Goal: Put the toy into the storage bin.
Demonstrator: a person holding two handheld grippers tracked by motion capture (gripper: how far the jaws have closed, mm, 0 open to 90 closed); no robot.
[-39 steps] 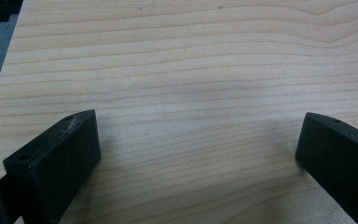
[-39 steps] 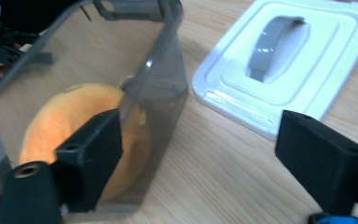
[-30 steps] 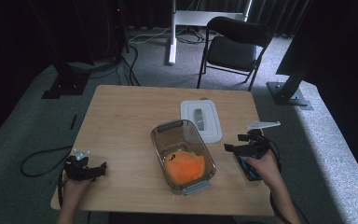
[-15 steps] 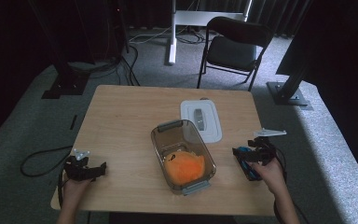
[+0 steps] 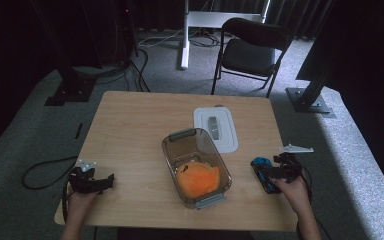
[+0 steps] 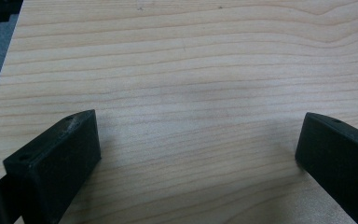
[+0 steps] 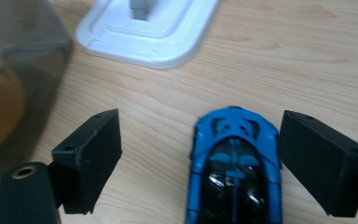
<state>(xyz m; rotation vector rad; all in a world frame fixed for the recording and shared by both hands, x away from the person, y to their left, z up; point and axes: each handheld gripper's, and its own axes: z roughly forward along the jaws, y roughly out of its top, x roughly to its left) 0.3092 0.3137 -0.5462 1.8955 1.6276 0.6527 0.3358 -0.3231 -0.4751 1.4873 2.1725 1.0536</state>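
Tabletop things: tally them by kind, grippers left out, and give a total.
Clear container: 1
White lid: 1
Orange soft toy, inside the container: 1
Blue toy car, between the open fingers of the right gripper: 1
Total: 4
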